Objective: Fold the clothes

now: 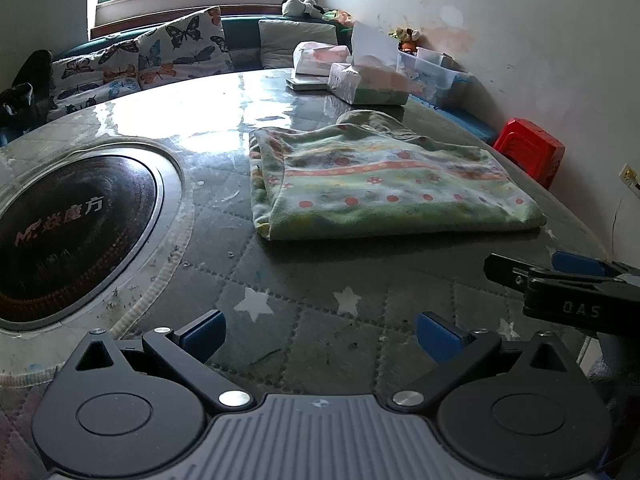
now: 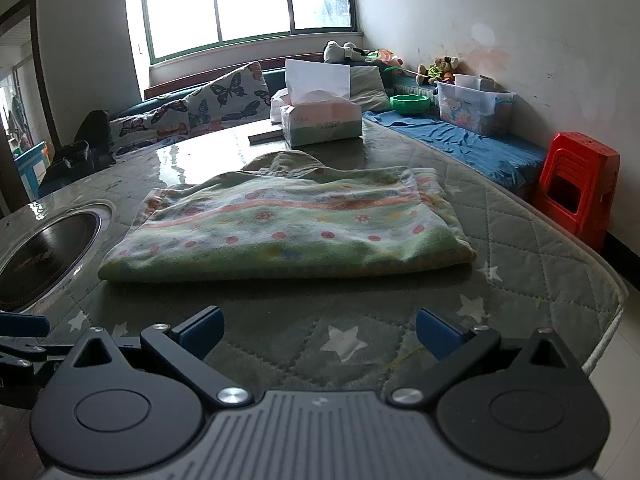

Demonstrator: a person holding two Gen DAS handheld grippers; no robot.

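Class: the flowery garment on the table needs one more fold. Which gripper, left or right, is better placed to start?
Right, probably. The right gripper is open and faces the garment squarely; the left gripper, also open, sits off toward the cooktop side.

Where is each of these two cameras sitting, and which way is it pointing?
Left wrist view: sits on the left tongs, open, looking across the table at the folded garment; the right tongs poke in at right.
Right wrist view: sits on the right tongs, open, facing the garment head-on; left tongs at left edge.
Shared: garment, tissue box, red stool, window.
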